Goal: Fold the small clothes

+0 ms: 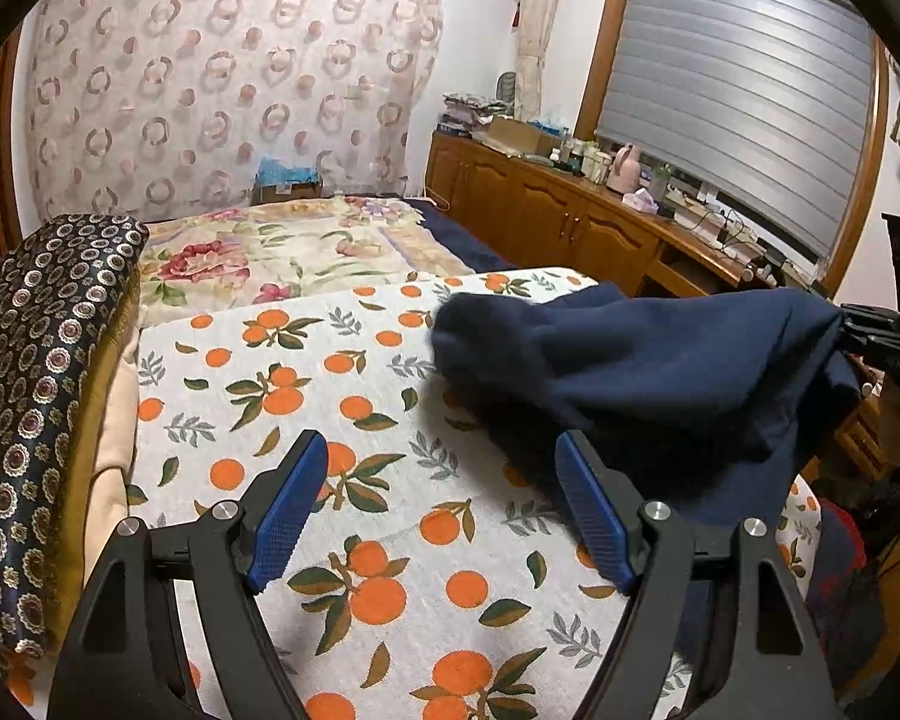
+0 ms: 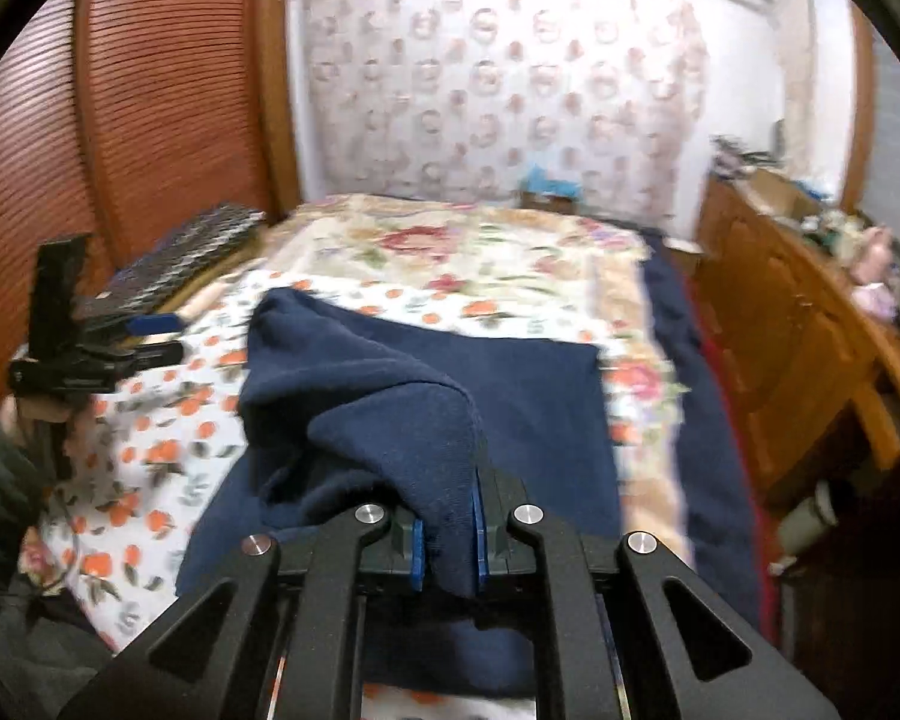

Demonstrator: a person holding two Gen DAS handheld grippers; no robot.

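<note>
Navy garment (image 2: pixel 426 396) long axis running away across bed, near corner pinched in right gripper (image 2: pixel 448 546), left gripper (image 1: pixel 444 510) wide, empty

Home bedroom: bed (image 1: pixel 282 264) w/ floral covers, wood cabinets (image 1: pixel 546 204), curtained wall (image 1: pixel 234 78).

navy garment (image 2: pixel 426 384): its near edge is disappearing behind the right gripper (image 2: pixel 448 531) body; the pinched fold is hiding most of both blue pads.
garment's far end (image 1: pixel 480 324): smeared in the left wrist view, so its outline is not reading clearly.
orange-print cloth (image 1: pixel 342 408): running out of the picture at the bottom; part is lying hidden under the garment.
left gripper (image 2: pixel 144 330): blurring in the right wrist view; the hand behind it is mostly cut off.
cabinet top (image 1: pixel 606 174): holding small things, possibly bottles, too small to tell.
</note>
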